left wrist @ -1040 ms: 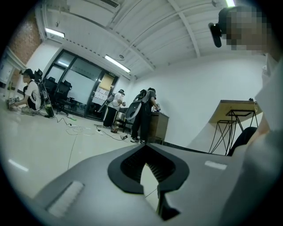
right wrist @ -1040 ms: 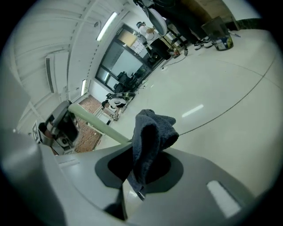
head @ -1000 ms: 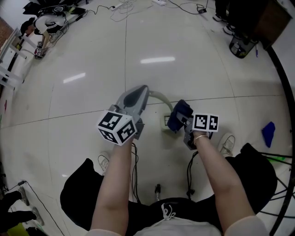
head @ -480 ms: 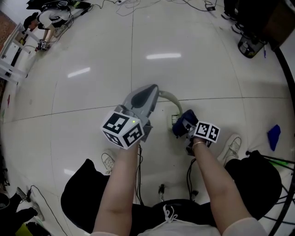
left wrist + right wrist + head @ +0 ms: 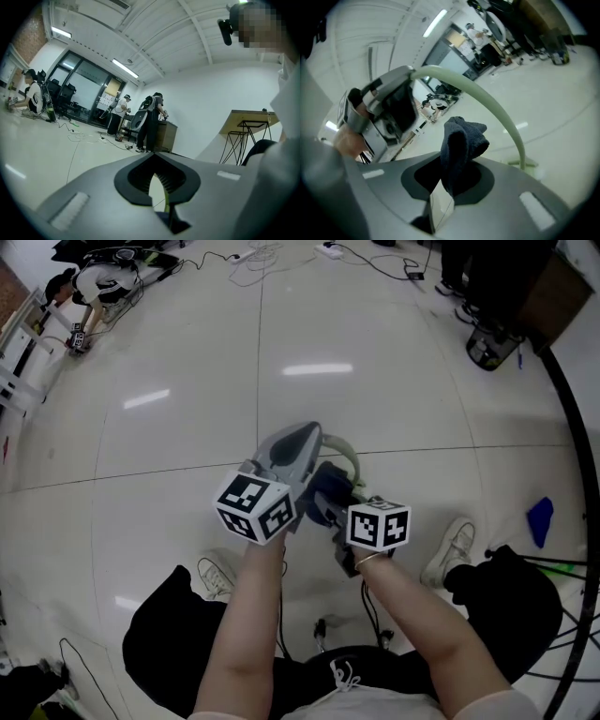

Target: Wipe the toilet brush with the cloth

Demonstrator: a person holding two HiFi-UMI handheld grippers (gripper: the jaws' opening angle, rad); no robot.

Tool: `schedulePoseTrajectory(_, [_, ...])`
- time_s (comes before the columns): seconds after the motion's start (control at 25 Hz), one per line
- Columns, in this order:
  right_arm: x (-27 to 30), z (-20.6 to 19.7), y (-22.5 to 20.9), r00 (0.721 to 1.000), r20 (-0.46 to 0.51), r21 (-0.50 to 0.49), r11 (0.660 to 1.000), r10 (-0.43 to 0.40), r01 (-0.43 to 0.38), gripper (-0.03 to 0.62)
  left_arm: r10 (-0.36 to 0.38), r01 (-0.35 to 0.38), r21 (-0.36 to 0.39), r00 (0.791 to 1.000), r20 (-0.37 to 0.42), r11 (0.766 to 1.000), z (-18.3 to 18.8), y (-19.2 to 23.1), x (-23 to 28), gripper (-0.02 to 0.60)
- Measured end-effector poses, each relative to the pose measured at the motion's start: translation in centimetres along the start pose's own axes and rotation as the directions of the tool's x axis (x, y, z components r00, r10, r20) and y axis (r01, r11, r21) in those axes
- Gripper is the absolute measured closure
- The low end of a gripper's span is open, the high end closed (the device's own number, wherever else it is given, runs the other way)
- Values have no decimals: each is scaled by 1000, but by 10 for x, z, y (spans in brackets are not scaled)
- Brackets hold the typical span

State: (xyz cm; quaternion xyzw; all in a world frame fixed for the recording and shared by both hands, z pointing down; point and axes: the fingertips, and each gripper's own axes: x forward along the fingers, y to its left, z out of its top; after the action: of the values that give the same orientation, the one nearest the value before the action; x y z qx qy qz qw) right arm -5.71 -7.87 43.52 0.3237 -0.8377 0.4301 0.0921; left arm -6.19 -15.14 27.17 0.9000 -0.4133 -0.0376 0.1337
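Both forearms reach forward, close together, over the pale floor (image 5: 169,446). The left tongs (image 5: 302,439) are pressed together on the top end of the toilet brush (image 5: 345,448), whose curved green handle drops to the floor. Just right of them, the right tongs (image 5: 330,501) pinch the dark blue cloth (image 5: 461,140) beside that handle. A white shoe (image 5: 453,547) lies right. Only the left gripper view shows people (image 5: 151,119) standing far off.

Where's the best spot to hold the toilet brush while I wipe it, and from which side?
Probably the upper end of the toilet brush handle, approached from your side, where the left gripper clamps it now. The thin handle arcs away and down from there, leaving the whole curve free for the cloth.
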Motion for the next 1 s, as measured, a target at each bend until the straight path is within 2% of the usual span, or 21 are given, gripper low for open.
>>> schedulePoseTrajectory(0.08, [-2, 36, 28, 999, 37, -196, 981, 1, 6, 530, -4, 4, 8, 1000, -10, 1000, 0, -2, 2, 575])
schedulePoseTrajectory(0.16, [-5, 60, 46, 997, 73, -370, 928, -25, 50, 531, -5, 5, 12, 1000, -18, 1000, -1, -3, 2, 575])
schedulePoseTrajectory(0.24, [-7, 73, 53, 993, 108, -436, 895, -48, 91, 531, -8, 8, 11, 1000, -20, 1000, -2, -4, 1, 575])
schedulePoseTrajectory(0.28, [-8, 77, 53, 991, 123, -427, 898, -55, 103, 531, -12, 12, 10, 1000, -19, 1000, -2, -4, 1, 575])
schedulePoseTrajectory(0.44, [-17, 80, 37, 981, 181, -261, 959, -67, 113, 531, -40, 39, -10, 999, -11, 999, 0, -10, 3, 575])
schedulePoseTrajectory(0.6, [-24, 79, 19, 973, 212, -123, 985, -90, 118, 531, -40, 40, -7, 999, -15, 999, 0, -9, 1, 575])
schedulePoseTrajectory(0.8, [-31, 80, 4, 966, 243, 49, 996, -89, 79, 531, -48, 48, -1, 999, -17, 999, 0, -13, 1, 575])
schedulePoseTrajectory(1.0, [-33, 73, -12, 955, 281, 235, 972, -94, 26, 530, -61, 61, -5, 998, -26, 998, -1, -17, 3, 575])
